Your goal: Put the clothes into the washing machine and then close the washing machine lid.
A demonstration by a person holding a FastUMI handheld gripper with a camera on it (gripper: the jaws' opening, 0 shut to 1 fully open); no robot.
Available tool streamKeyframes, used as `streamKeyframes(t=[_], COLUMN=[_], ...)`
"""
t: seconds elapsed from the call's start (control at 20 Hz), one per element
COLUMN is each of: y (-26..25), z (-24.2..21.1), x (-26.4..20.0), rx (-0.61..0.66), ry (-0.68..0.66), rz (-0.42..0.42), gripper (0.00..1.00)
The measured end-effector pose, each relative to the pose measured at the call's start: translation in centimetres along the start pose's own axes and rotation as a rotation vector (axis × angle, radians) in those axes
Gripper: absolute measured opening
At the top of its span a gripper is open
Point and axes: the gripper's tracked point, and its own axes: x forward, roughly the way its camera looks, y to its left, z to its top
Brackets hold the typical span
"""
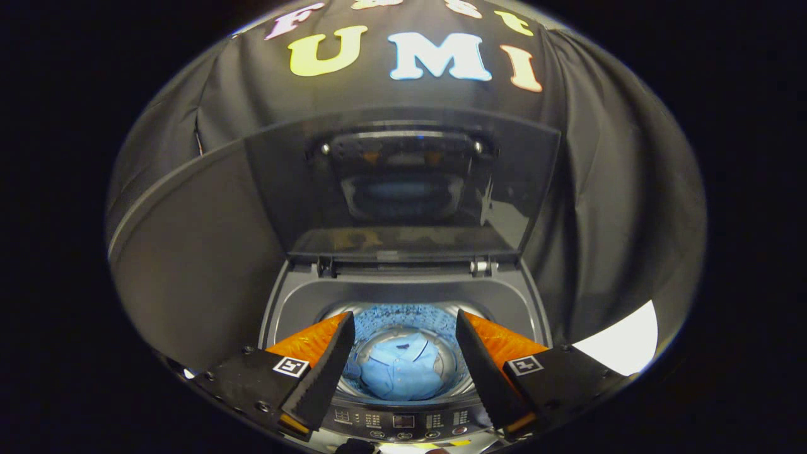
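Note:
A grey top-loading washing machine (296,302) stands below me with its dark glass lid (403,189) raised upright behind the drum opening. A light blue shirt (401,373) lies crumpled at the bottom of the shiny drum (403,315). My gripper (403,325) hovers above the opening, open, with nothing between its fingers. The shirt shows in the gap between the two fingers, well below them. The lid's hinges (482,267) sit at the back rim of the machine.
The machine's control panel (403,421) with buttons runs along its front edge, under the fingers. Black cloth walls close in behind and on both sides. A bright white patch of floor (621,343) shows to the right of the machine.

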Motion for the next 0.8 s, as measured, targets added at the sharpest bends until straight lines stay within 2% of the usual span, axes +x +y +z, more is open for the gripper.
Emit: streamKeyframes(t=[0.5,0.8], y=[1.6,1.5], z=[12.2,17.4], x=[-4.7,-3.5], rx=[-0.071,-0.046], ry=[-0.328,-0.438], rz=[0.003,-0.020], gripper=[0.98,0.99])
